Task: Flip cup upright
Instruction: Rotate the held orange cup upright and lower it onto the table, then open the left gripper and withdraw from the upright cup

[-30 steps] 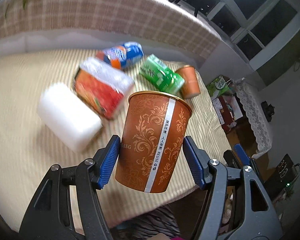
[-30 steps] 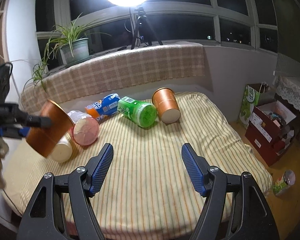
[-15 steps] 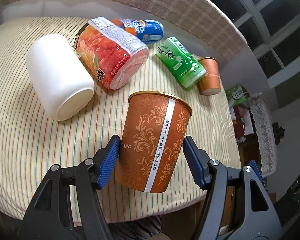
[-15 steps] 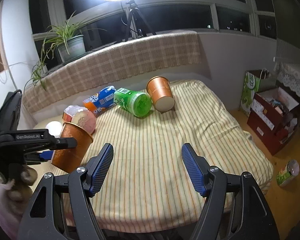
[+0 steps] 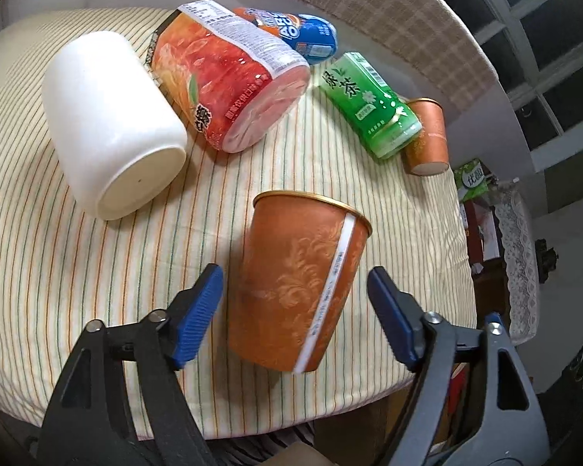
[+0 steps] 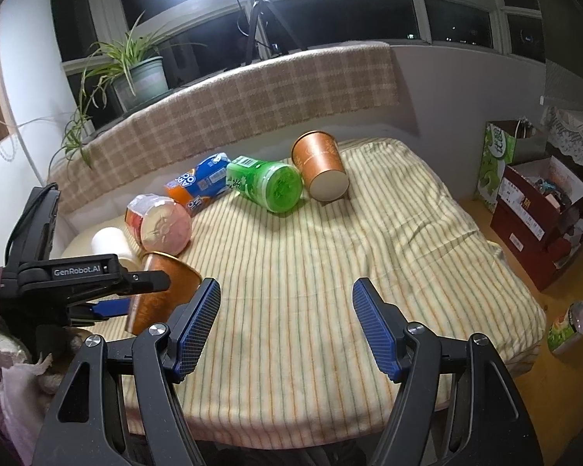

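Orange floral-patterned cup (image 5: 297, 291), white mug (image 5: 109, 116), green bottle (image 5: 371, 105), striped cream cloth (image 5: 77, 272).

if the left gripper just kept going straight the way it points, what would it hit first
Most likely the orange paper cup standing mouth-up right between the open fingers of the left gripper; both pads show a gap to its sides. Past the cup lies the striped cloth, though depth is hard to judge.

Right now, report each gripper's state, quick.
Left gripper: open, pads clear of the orange cup standing mouth-up between them on the striped cloth.
Right gripper: open, holding nothing.
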Motion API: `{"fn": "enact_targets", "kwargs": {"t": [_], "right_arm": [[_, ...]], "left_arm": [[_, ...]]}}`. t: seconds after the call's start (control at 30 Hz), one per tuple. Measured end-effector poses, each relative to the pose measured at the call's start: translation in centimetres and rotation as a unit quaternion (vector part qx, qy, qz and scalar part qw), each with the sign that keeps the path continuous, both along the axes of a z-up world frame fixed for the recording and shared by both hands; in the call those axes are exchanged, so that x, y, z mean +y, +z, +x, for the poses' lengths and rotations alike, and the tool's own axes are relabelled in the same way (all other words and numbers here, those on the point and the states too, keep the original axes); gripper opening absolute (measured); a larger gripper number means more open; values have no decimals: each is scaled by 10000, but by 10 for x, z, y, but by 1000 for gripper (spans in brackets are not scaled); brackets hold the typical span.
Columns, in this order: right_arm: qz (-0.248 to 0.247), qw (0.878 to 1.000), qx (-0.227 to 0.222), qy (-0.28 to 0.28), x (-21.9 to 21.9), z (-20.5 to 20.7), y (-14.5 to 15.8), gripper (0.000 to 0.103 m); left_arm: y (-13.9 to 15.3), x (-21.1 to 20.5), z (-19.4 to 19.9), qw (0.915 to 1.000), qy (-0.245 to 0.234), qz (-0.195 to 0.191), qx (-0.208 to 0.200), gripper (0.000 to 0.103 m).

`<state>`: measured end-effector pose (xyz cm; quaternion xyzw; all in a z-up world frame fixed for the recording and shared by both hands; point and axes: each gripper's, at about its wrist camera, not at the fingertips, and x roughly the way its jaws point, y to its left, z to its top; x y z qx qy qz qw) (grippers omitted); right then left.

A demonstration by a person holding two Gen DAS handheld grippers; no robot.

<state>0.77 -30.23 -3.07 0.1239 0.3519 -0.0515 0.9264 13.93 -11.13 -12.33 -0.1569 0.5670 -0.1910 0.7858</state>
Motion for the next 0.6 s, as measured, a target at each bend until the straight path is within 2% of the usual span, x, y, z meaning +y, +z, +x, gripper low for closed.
{"fn": "enact_targets", "kwargs": {"t": [0.07,0.13,0.17,0.4,0.6], "right_arm": [[73,9999,86,49,2,4,-2,71],[176,9996,179,107,3,8,-5,81],[251,9994,192,136,4,10,-6,83],[692,9957,463,406,12,25,-10,83],[687,9935,645,642,28,40,-11,83]], "left_arm": [[2,2,-2,10000,-22,2,-22,80],[5,4,-5,10000,-65,14,-58,80],[6,6,-7,9999,-82,22,-84,80],[27,28,-22,9985,-116,219,-493,80],[46,49,-43,9904,-141,755,-1147,80]]}}
